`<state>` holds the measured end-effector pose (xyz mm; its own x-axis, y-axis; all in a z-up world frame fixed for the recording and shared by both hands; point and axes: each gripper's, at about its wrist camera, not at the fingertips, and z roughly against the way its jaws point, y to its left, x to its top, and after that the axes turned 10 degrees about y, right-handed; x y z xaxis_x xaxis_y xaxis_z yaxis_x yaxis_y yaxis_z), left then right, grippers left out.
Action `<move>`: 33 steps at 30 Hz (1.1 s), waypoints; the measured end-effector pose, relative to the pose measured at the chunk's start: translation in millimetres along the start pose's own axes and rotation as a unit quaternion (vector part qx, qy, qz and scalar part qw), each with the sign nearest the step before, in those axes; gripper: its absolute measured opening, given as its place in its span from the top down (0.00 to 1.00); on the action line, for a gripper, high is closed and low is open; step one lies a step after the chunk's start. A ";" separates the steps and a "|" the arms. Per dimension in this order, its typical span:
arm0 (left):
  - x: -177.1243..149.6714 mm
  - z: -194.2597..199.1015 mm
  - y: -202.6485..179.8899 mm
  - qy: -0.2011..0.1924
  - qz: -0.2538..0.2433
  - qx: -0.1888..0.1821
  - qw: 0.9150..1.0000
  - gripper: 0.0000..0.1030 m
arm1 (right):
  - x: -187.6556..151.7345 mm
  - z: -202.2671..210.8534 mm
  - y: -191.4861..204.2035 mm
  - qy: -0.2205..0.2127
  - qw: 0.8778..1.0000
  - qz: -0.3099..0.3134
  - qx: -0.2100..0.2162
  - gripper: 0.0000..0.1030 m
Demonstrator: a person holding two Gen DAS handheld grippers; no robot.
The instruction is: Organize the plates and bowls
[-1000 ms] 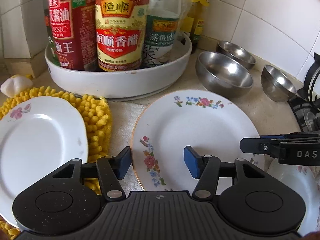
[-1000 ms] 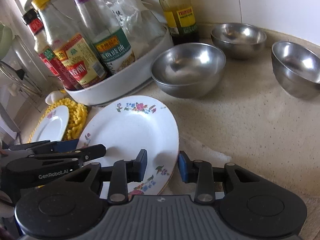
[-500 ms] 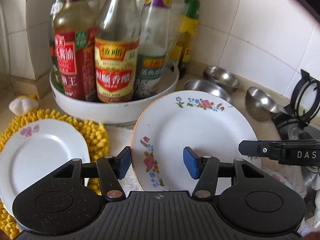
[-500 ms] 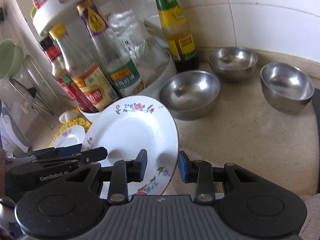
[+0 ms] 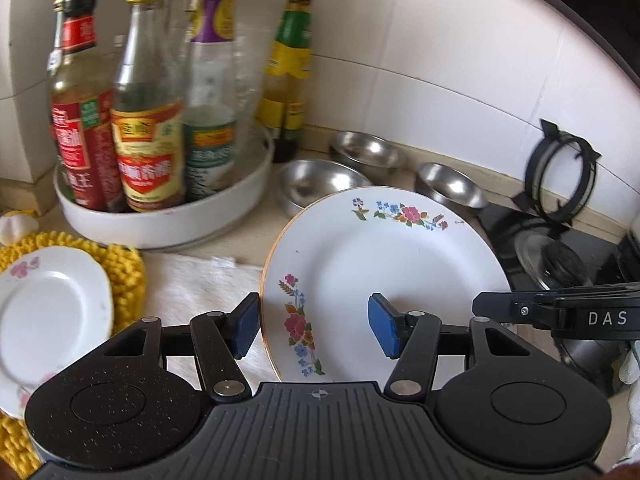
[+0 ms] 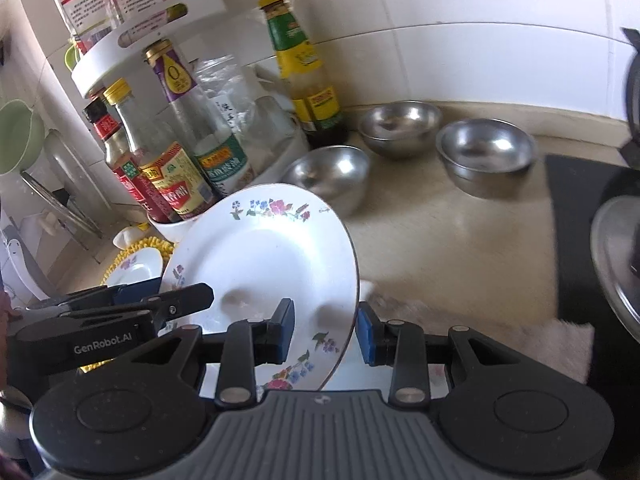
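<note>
Raised off the beige stone counter (image 6: pixel 440 240) and tipped with its far edge up: a large round white china plate with flower sprays and a gilt rim (image 5: pixel 384 280), near the middle of the scene. Gripped on both sides. On its left rim, the left gripper (image 5: pixel 314 327), jaws easing open at this moment with the rim between the blue pads, one pad against the outer edge, the other on the face. On its right rim, the right gripper (image 6: pixel 325 334), clenched on the china plate, one pad over the flowered face and one behind the edge. Beyond it, by the white tiled wall: three round stainless-steel bowls (image 5: pixel 320 184), upright, standing separately side by side on the counter. To the far left, a shallow round white tray (image 5: pixel 240 204) crowded with glass sauce bottles (image 5: pixel 144 152). To the near left, a small white plate with pink flowers (image 5: pixel 52 312) lying flat on a yellow bobbled mat (image 5: pixel 124 276). Between mat and held plate, a white cloth (image 5: pixel 192 288) spread on the counter. To the right, a black gas hob (image 5: pixel 600 246).
</note>
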<state>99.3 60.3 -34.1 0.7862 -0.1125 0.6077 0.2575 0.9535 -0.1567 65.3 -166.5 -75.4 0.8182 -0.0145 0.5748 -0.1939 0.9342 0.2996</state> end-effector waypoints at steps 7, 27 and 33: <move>-21.2 3.6 -31.2 0.009 -0.014 -0.009 1.000 0.37 | -29.6 24.9 -20.7 0.004 1.000 -0.019 -0.010 0.45; -56.8 0.7 -61.4 0.031 -0.014 0.008 0.999 0.33 | -68.2 28.3 -40.4 0.039 0.999 -0.025 -0.013 0.45; -61.2 -5.2 -64.9 0.041 -0.017 0.006 0.999 0.33 | -70.6 25.8 -43.4 0.043 0.998 -0.028 -0.025 0.45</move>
<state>37.4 3.8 -65.2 0.8202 -0.1674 0.5471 0.2794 0.9517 -0.1276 1.9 -215.2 -109.3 0.8713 -0.0388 0.4893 -0.1208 0.9493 0.2904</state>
